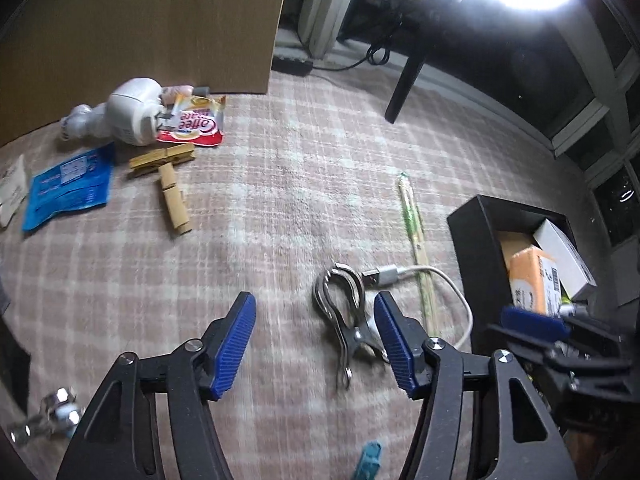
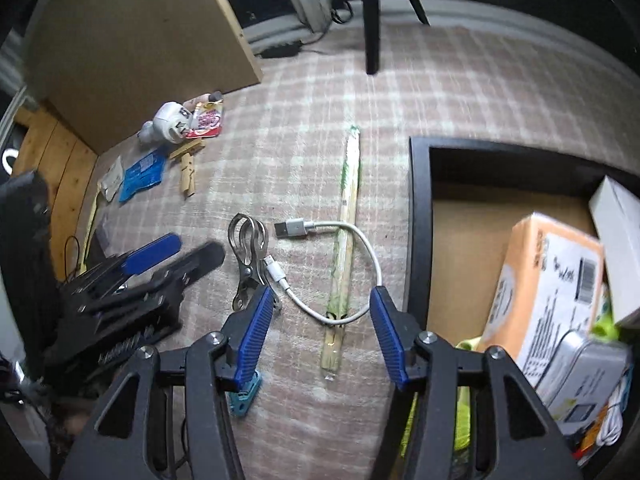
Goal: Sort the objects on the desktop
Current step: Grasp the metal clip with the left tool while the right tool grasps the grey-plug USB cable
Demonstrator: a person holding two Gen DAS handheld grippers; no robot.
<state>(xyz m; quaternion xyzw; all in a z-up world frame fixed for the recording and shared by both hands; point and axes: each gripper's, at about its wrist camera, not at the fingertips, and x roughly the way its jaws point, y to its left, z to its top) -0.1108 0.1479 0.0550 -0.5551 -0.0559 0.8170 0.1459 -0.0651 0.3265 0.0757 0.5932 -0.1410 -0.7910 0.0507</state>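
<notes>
Both grippers, left gripper [image 1: 316, 346] and right gripper [image 2: 318, 334], are released, empty. The USB cable [image 2: 360, 252] lies draped across the wrapped chopsticks [image 2: 346, 240], left of the black box [image 2: 420, 216]. Risk: closing here may snag both together.

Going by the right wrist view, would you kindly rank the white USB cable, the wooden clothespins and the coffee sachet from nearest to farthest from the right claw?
1. White USB cable: looping between the open right claw fingers.
2. Wooden clothespins: farther, upper left.
3. Coffee sachet: farthest, by the board.
</notes>
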